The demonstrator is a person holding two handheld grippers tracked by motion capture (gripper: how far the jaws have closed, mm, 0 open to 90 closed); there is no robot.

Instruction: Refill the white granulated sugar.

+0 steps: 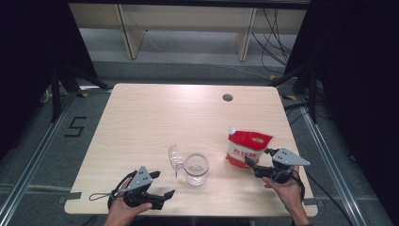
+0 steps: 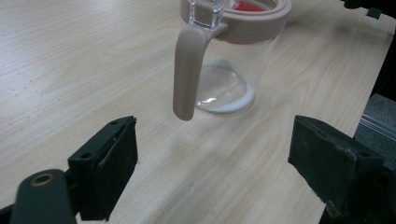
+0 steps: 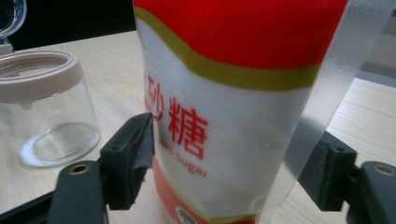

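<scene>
The right gripper (image 1: 256, 162) reaches in from the near right of the table, its black jaws spread wide on either side of the red-and-white stand-up plastic pouch of sugar (image 1: 246, 147). In the right gripper view the pouch (image 3: 233, 112) stands between the two jaws: the left jaw's tip meets the printed front, while the other jaw sits at the pouch's clear side seam, where contact cannot be told, so no firm grip shows. The pouch is red on top, with a gold band and a white panel carrying red characters and the word "Sugar"; it has a white cap at its top corner and stands upright near the table's right edge.

Just left of the pouch stands a clear glass jar (image 1: 196, 168) with a beige rim, its clear lid (image 1: 176, 157) flipped open, a thin white residue in its bottom.

The left gripper (image 1: 162, 184) rests near the front left of the light wooden table (image 1: 155, 113), jaws apart and holding nothing, pointing at the jar (image 2: 233, 70).
</scene>
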